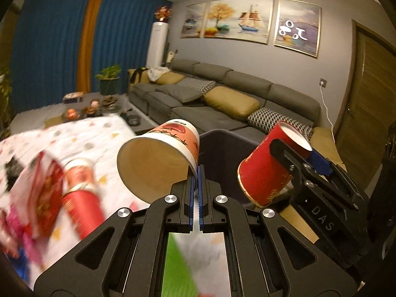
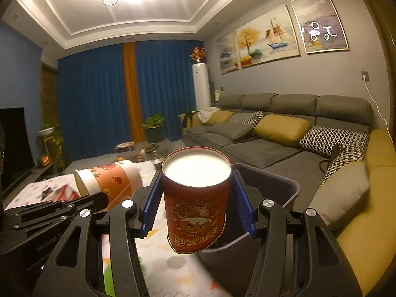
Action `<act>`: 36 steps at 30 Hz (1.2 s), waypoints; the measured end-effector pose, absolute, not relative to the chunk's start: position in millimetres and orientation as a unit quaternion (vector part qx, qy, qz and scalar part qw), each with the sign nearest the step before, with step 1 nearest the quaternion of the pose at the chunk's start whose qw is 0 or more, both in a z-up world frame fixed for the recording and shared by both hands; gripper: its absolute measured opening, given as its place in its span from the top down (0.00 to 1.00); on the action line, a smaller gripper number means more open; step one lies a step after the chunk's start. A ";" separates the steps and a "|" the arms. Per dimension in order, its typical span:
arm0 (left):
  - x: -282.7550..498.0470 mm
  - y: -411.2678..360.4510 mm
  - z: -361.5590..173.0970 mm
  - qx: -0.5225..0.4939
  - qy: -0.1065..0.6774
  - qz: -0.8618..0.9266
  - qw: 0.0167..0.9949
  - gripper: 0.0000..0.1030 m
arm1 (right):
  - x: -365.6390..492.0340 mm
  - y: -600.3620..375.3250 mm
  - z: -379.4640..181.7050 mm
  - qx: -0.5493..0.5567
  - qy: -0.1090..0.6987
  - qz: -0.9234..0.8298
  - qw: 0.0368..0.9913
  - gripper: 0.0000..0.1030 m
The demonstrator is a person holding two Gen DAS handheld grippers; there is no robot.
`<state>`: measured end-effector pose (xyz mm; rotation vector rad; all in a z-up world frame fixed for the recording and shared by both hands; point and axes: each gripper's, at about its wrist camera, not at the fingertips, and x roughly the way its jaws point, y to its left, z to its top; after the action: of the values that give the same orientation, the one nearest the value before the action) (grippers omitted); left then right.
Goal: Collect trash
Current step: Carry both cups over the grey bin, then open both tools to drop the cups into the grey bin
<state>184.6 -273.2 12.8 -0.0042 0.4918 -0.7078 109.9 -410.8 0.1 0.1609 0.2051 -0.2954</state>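
The left gripper [image 1: 197, 173] is clamped tight on the rim of a big paper cup [image 1: 158, 158]. The cup is orange and white, with a brown inside. It is held on its side, up in the air, with its open mouth turned back toward the camera. Just past the fingertips, the rim of a dark trash bin [image 1: 222, 136] is seen. The cup hangs near the bin's left edge.

A red paper cup [image 2: 195, 198] is held by the right gripper [image 2: 195, 195]. The blue pads [image 2: 241, 198] are pressed on the cup's two sides. This cup is held upside down, so its white bottom is on top and its gold rim is at the bottom. It hangs over the near left edge of the bin [image 2: 293, 188].

Both cups are close together in the air, but they are not touching.

To the left, a table with a spotted cloth [image 1: 94, 133] is seen. More red cups [image 1: 81, 193] are left on it, but they look blurry. A grey sofa [image 2: 272, 148] with yellow pillows stands behind the bin.
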 end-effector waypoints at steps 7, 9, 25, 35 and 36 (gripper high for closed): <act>224.1 -319.0 -3.5 -0.003 0.256 -0.358 0.898 0.98 | 134.1 -446.1 -10.7 0.104 0.113 -0.167 0.974 0.47; 232.5 -327.4 -7.8 -0.007 0.261 -0.365 0.894 0.98 | 139.5 -451.4 -13.6 0.103 0.117 -0.170 0.973 0.47; 261.6 -361.2 -31.2 -0.004 0.293 -0.395 0.871 0.98 | 161.1 -465.2 -34.1 0.113 0.153 -0.168 0.967 0.47; 271.0 -364.9 -46.0 -0.012 0.322 -0.405 0.856 0.98 | 166.9 -467.4 -42.1 0.117 0.168 -0.167 0.964 0.47; 270.9 -365.6 -46.4 -0.011 0.322 -0.406 0.856 0.98 | 167.7 -467.5 -43.0 0.118 0.170 -0.166 0.964 0.47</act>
<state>270.9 -365.6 -46.4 -0.0228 0.6761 -0.8525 167.7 -467.5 -43.0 0.2379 0.3440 -0.3370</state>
